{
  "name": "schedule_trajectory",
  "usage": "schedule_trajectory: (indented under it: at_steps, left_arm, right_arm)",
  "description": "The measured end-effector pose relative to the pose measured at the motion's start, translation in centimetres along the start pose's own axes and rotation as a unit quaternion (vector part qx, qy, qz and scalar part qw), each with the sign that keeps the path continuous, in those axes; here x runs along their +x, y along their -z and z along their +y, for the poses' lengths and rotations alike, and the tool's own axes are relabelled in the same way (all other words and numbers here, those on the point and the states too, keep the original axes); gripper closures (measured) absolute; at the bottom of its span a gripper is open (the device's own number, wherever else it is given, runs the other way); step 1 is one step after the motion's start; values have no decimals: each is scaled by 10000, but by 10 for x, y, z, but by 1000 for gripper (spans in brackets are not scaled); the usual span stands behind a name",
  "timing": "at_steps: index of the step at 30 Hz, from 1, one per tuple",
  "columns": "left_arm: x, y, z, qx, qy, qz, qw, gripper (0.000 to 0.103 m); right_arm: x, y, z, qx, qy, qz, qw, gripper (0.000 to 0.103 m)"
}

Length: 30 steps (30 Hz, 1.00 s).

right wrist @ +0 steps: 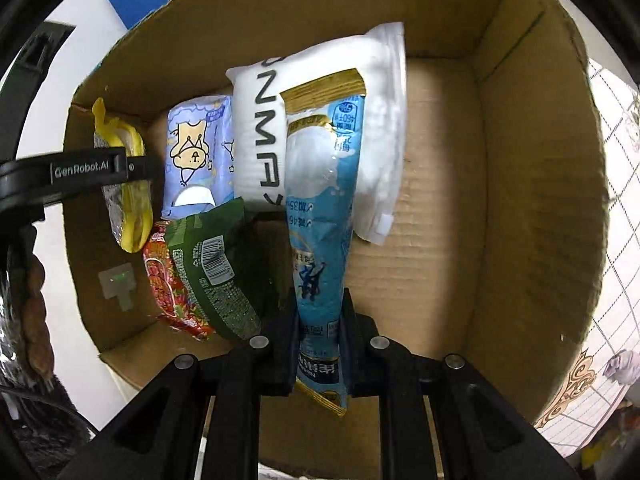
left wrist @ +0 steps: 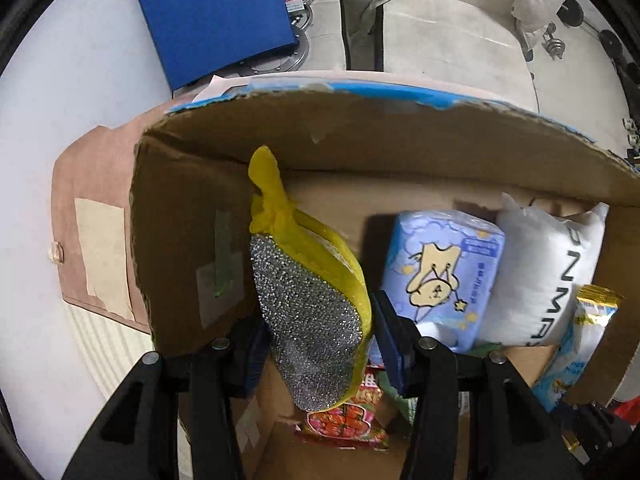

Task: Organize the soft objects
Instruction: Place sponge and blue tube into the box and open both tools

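- Left claw (left wrist: 320,344) is closed on a scrubbing sponge (left wrist: 312,304), yellow with a glittery silver face, held upright inside the cardboard box (left wrist: 360,136) close to its left wall.
- Right claw (right wrist: 318,340) is clamped on the near end of a long blue packet (right wrist: 324,216) with gold ends, which stretches away over the box floor.
- Far end of the blue packet lies across a white pouch (right wrist: 380,128) with black lettering, which stands against the far wall.
- Just left of the white pouch sits a pale blue tissue pack (right wrist: 200,152) with a cartoon figure on it.
- Nearer than the tissue pack, a green packet (right wrist: 212,272) lies over a red packet (right wrist: 160,280); whether the green one touches the blue packet is hard to tell.
- Outside the box, a blue board (left wrist: 212,16) shows at the far left.
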<state>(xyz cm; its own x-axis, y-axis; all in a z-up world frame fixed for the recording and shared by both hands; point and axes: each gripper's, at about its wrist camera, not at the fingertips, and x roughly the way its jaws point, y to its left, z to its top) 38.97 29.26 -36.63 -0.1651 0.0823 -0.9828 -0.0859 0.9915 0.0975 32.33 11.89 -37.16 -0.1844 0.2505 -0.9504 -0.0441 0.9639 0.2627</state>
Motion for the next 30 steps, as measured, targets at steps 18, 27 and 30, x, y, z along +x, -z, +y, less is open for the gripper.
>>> schedule_trajectory:
  at_steps: [18, 27, 30]
  left_arm:
    - [-28, 9, 19, -286, 472, -281, 9981, 19]
    - [-66, 66, 15, -323, 648, -900, 9933, 2]
    - [-77, 92, 12, -314, 738, -1054, 9912, 2]
  right_arm:
    - [-15, 1, 8, -126, -70, 130, 9998, 18]
    - [-59, 28, 7, -359, 462, -479, 9971, 0]
    - [-67, 39, 7, -369, 565, -654, 9956, 0]
